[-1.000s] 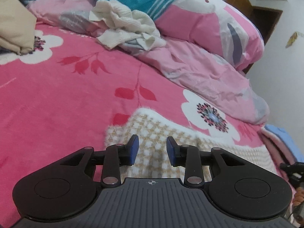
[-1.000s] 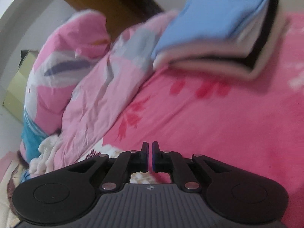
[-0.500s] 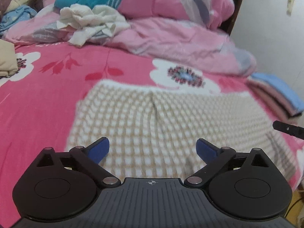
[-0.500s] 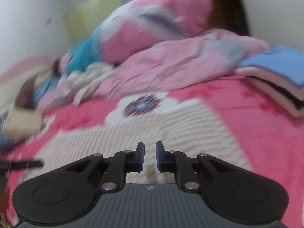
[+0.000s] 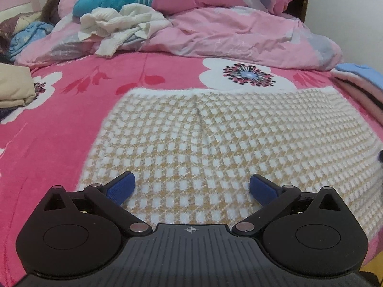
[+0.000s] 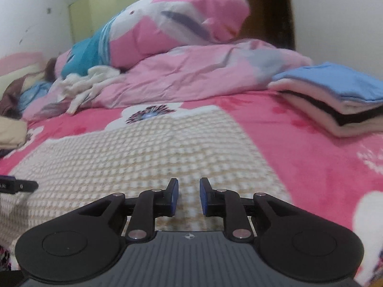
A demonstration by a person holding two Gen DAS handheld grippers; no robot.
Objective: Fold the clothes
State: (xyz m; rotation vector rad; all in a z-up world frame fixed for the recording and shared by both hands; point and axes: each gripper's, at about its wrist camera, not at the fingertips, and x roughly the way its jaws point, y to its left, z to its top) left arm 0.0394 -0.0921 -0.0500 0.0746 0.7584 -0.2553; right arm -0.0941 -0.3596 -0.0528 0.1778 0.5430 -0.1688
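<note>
A tan and white checked knit garment lies flat on the pink flowered bedspread. My left gripper hovers over its near edge, wide open, with nothing between its blue pads. In the right wrist view the same garment spreads ahead, and my right gripper sits over its near right part, partly open and holding nothing. The left gripper's tip shows at that view's left edge.
A folded stack with a blue top lies right of the garment. A crumpled white garment rests on the pink duvet at the back. A folded beige piece lies at the left.
The left gripper pulled back and opened from a narrow gap to wide. The right gripper swung from the folded stack to face the checked garment, and its jaws opened from shut to a small gap.
</note>
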